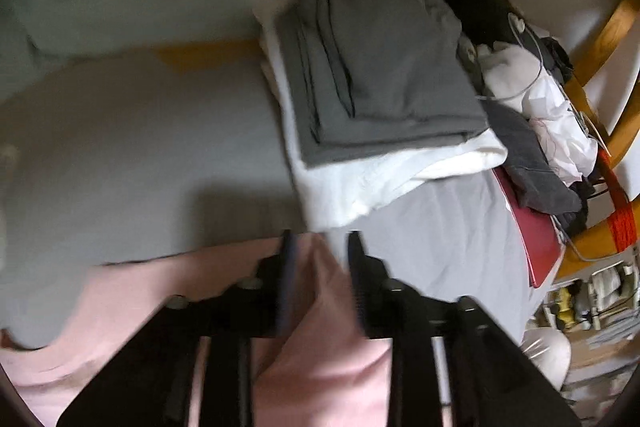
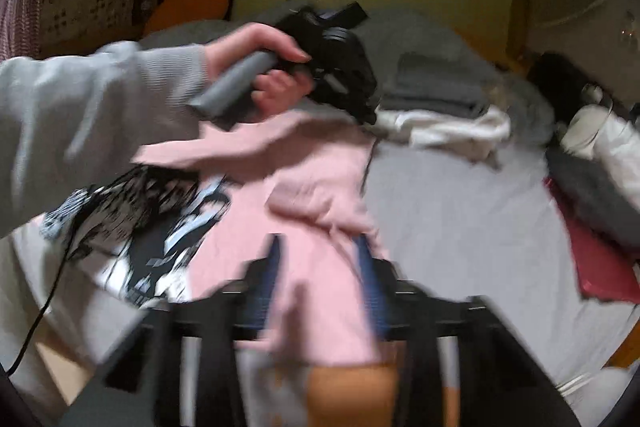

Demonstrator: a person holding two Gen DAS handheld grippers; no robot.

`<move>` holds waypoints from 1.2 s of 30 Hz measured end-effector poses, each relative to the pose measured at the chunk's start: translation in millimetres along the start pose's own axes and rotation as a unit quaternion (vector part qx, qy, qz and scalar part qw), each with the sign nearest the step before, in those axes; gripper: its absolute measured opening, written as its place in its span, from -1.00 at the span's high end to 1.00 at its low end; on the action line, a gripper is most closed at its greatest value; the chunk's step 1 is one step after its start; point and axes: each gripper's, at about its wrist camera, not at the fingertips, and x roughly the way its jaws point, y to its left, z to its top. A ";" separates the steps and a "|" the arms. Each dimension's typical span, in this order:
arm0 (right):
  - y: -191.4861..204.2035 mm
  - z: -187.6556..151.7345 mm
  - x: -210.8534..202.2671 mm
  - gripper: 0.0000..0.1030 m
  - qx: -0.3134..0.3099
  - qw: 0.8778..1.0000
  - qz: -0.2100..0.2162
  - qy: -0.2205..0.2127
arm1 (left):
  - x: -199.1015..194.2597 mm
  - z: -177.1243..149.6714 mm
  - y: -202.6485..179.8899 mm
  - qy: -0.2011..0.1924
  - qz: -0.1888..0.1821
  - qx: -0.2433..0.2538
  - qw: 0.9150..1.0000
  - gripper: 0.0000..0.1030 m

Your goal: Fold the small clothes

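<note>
A pink garment (image 2: 320, 211) lies on the grey bed sheet (image 2: 460, 227); it also shows in the left wrist view (image 1: 312, 367). My left gripper (image 1: 320, 255) has pink cloth running between its fingers (image 1: 286, 279); it also shows in the right wrist view (image 2: 360, 107), held by a hand at the garment's far edge. My right gripper (image 2: 318, 259) has its fingers (image 2: 270, 279) apart, over the pink cloth's near part. Both views are motion-blurred.
A stack of folded grey cloth (image 1: 384, 75) on white cloth (image 1: 380, 179) lies on the bed ahead. A black-and-white printed shirt (image 2: 132, 227) lies left of the pink one. A red folder (image 1: 536, 239) and a clothes heap (image 1: 532, 107) sit at the right edge by the wooden frame (image 1: 616, 27).
</note>
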 end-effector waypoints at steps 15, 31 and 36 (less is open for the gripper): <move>24.8 24.4 55.0 0.98 -0.037 0.998 -0.028 0.033 | -29.9 -72.0 46.0 0.029 0.061 -0.047 0.997 0.46; 1.2 -2.2 16.4 0.95 0.041 0.999 0.029 0.010 | -109.0 -158.7 52.9 -0.076 0.152 -0.035 0.985 0.42; -8.1 -1.3 25.1 0.66 0.070 0.997 0.013 0.025 | -136.6 -228.3 96.1 -0.104 0.243 -0.113 0.958 0.37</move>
